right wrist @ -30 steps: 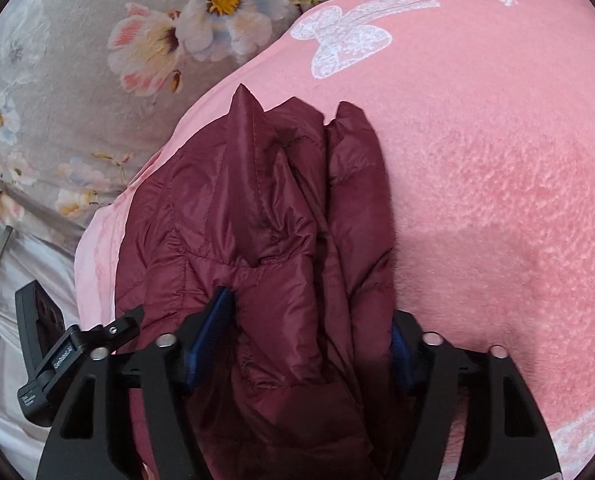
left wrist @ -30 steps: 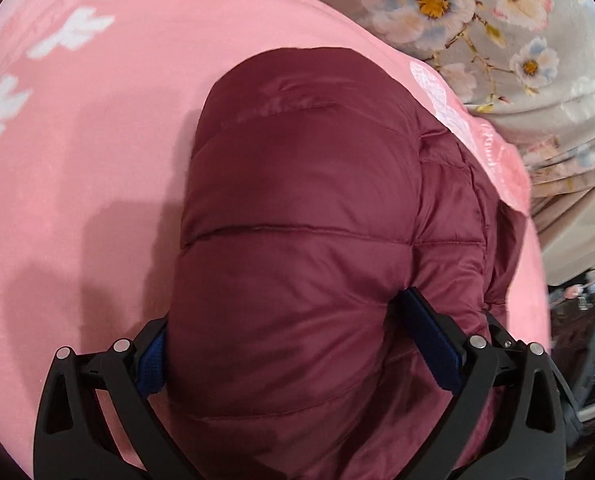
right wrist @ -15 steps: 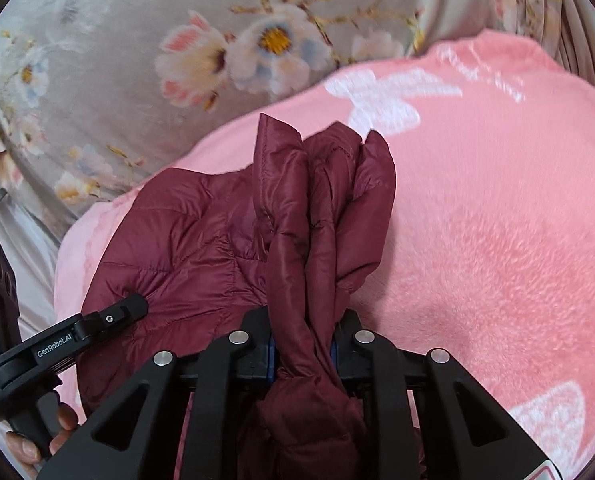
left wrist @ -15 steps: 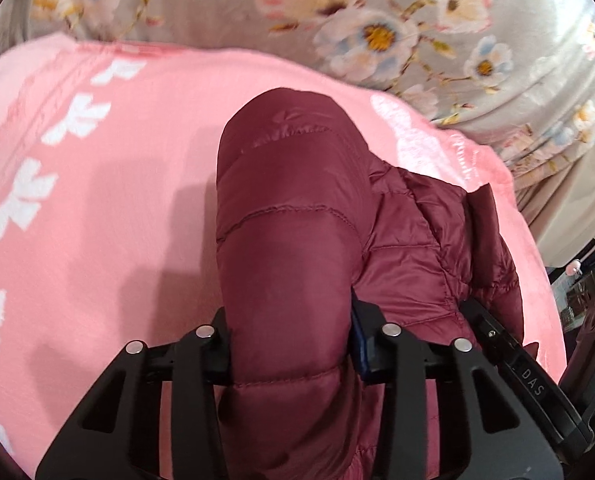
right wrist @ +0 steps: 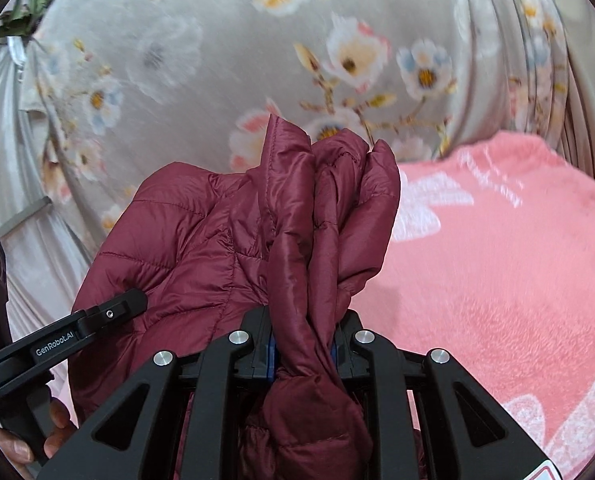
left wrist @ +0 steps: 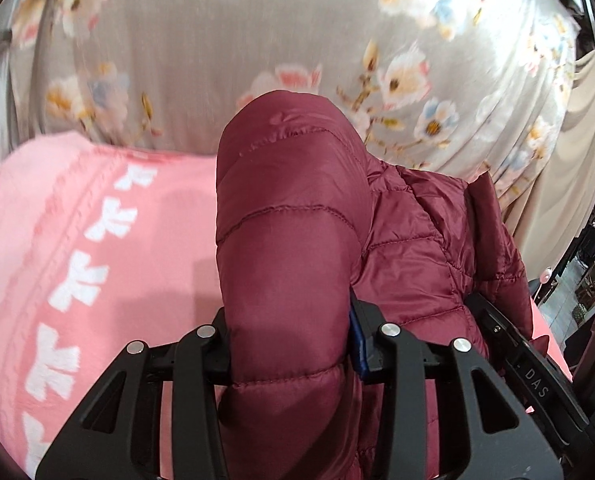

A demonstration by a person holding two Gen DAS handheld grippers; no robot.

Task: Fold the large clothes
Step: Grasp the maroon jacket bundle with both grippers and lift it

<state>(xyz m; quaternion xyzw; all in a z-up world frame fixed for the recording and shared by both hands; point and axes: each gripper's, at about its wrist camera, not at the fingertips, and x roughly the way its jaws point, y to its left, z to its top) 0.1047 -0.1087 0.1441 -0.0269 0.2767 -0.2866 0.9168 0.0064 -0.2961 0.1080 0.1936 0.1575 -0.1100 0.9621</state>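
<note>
A maroon quilted puffer jacket (left wrist: 293, 216) is held up over a pink blanket (left wrist: 81, 216). My left gripper (left wrist: 289, 344) is shut on a thick padded fold of the jacket, which rises between its fingers. In the right wrist view my right gripper (right wrist: 301, 344) is shut on a bunched, narrower part of the same jacket (right wrist: 309, 216). The rest of the jacket hangs between the two grippers. The left gripper's body (right wrist: 77, 332) shows at the left of the right wrist view.
The pink blanket (right wrist: 505, 264) with white bow prints covers the surface below. A grey floral curtain (left wrist: 225, 60) hangs behind it and also fills the back of the right wrist view (right wrist: 225, 48). Shelves with goods (left wrist: 593, 264) stand at the far right.
Both grippers closed on the jacket, from wide open a second ago, and have lifted it. The views tilted up, so more curtain and less blanket show.
</note>
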